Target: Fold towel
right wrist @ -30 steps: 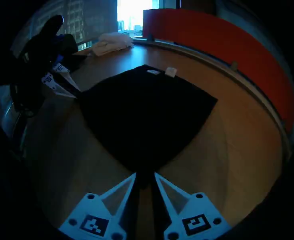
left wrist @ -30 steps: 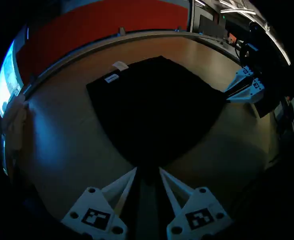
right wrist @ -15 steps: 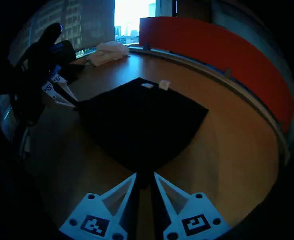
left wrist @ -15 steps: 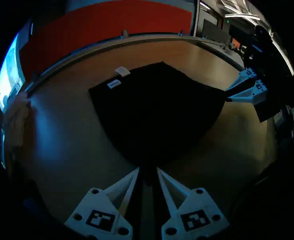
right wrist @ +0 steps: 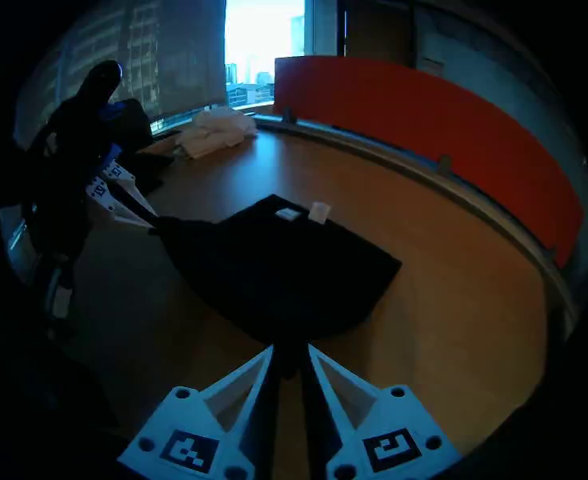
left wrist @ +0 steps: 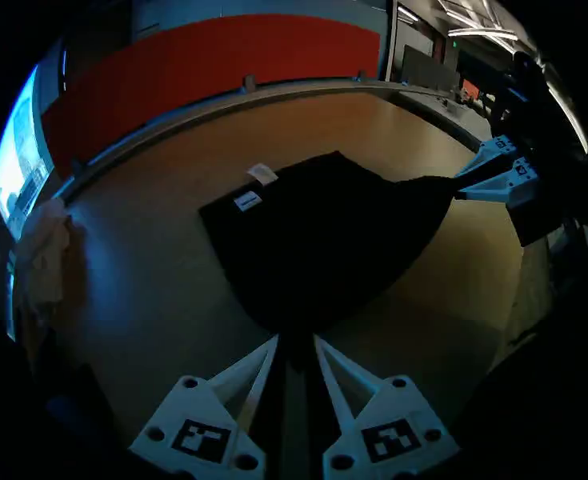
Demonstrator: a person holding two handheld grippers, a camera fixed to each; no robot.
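Our left gripper [left wrist: 295,352] and right gripper [right wrist: 291,356] each clamp a corner of the black towel [left wrist: 326,232], which sags mid-frame onto the tabletop [left wrist: 134,264]; we judge it soft, light, best held by corners

Left gripper [left wrist: 296,352] clamps a corner of the black towel [left wrist: 326,232], right gripper [left wrist: 462,182] another corner.

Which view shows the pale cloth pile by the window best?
Right gripper view: the pale cloth pile sits whole and lit beside the window. Left gripper view catches it dim and squeezed at its edge.
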